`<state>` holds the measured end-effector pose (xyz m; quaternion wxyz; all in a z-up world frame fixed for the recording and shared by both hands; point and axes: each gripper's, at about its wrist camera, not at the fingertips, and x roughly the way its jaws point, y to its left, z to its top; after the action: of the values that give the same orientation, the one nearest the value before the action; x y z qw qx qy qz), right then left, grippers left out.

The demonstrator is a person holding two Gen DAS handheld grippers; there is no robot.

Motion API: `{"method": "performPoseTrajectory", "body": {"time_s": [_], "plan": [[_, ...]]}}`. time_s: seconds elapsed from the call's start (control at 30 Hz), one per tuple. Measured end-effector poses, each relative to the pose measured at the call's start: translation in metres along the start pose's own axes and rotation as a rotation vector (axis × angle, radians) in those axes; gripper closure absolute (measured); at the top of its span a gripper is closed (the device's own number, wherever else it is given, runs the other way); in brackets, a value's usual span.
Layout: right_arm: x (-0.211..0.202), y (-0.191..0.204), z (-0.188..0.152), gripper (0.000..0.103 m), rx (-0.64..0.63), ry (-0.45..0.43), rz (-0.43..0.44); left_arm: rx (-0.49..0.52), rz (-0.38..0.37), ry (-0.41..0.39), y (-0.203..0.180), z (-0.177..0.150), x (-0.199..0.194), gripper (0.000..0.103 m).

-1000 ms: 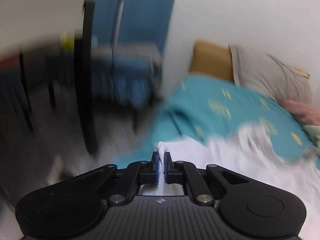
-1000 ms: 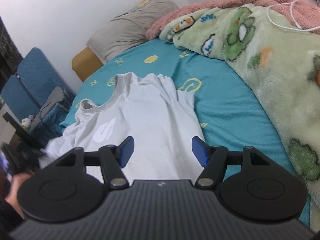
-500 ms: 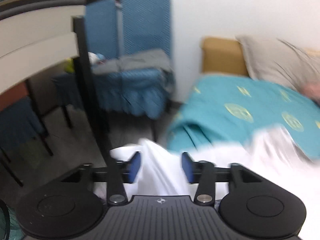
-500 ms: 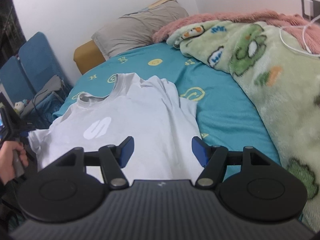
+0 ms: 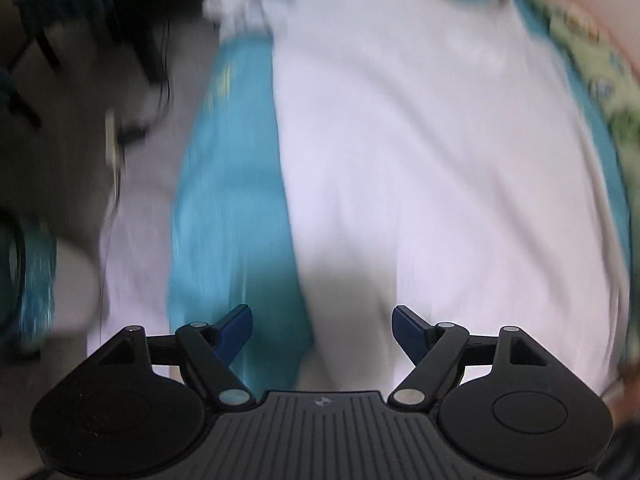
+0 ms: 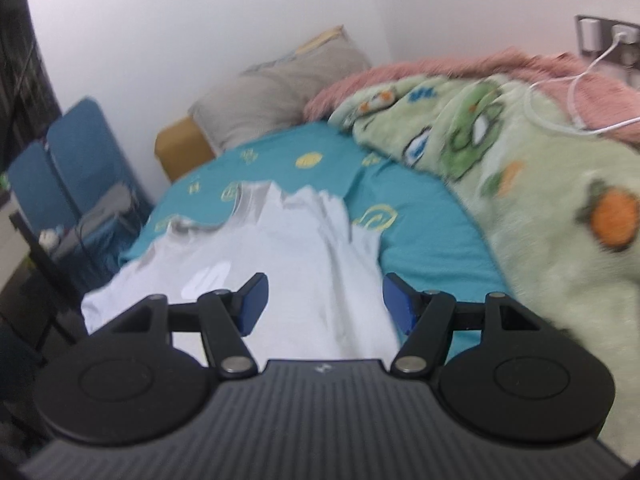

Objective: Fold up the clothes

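Observation:
A white T-shirt (image 6: 288, 264) with a grey collar lies spread face up on the teal bed sheet (image 6: 424, 216). It fills the blurred left wrist view (image 5: 420, 140), seen from above. My left gripper (image 5: 322, 326) is open and empty, hovering over the shirt's lower left edge. My right gripper (image 6: 324, 300) is open and empty, low over the shirt's hem.
A green cartoon blanket (image 6: 540, 184) and a pink one (image 6: 440, 72) are heaped on the right of the bed. A grey pillow (image 6: 280, 92) lies at the head. Blue chairs (image 6: 76, 168) stand left of the bed. A white cable (image 6: 576, 100) runs across the blankets.
My left gripper let go of the shirt's sleeve, opened wide and swung over to look down on the shirt. My right gripper stayed open and tilted up a little.

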<state>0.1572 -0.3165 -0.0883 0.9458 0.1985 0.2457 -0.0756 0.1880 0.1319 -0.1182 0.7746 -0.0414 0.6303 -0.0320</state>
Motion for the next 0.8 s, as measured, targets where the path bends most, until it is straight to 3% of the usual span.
{"method": "performPoseTrajectory", "body": {"time_s": [0.07, 0.13, 0.3, 0.33, 0.43, 0.47, 0.53, 0.7, 0.8], "plan": [[-0.008, -0.006, 0.003, 0.037, 0.013, -0.027, -0.023, 0.029, 0.001, 0.091, -0.005, -0.023, 0.003, 0.028], [-0.013, -0.013, 0.004, 0.037, 0.026, -0.027, -0.047, 0.078, -0.014, 0.115, -0.013, -0.026, 0.003, 0.041], [-0.022, -0.026, -0.001, 0.037, 0.054, 0.001, -0.06, 0.158, -0.1, 0.154, -0.033, -0.03, 0.004, 0.043], [-0.022, -0.027, -0.002, 0.037, 0.047, 0.002, -0.063, 0.163, -0.097, 0.164, -0.036, -0.032, 0.005, 0.048], [-0.02, -0.026, -0.001, 0.037, 0.056, -0.003, -0.066, 0.197, -0.047, 0.2, -0.043, -0.035, 0.006, 0.093], [-0.018, -0.026, -0.001, 0.037, 0.056, -0.001, -0.069, 0.183, -0.021, 0.213, -0.043, -0.035, 0.003, 0.096], [-0.014, -0.025, -0.002, 0.037, 0.06, 0.005, -0.082, 0.164, 0.019, 0.225, -0.041, -0.033, -0.006, 0.099], [-0.011, -0.032, 0.001, 0.037, 0.099, 0.0, -0.091, 0.232, 0.161, 0.182, -0.04, -0.025, -0.031, 0.097], [-0.008, -0.039, 0.002, 0.037, 0.139, 0.013, -0.085, 0.253, 0.194, 0.114, -0.056, -0.035, -0.05, 0.081]]}}
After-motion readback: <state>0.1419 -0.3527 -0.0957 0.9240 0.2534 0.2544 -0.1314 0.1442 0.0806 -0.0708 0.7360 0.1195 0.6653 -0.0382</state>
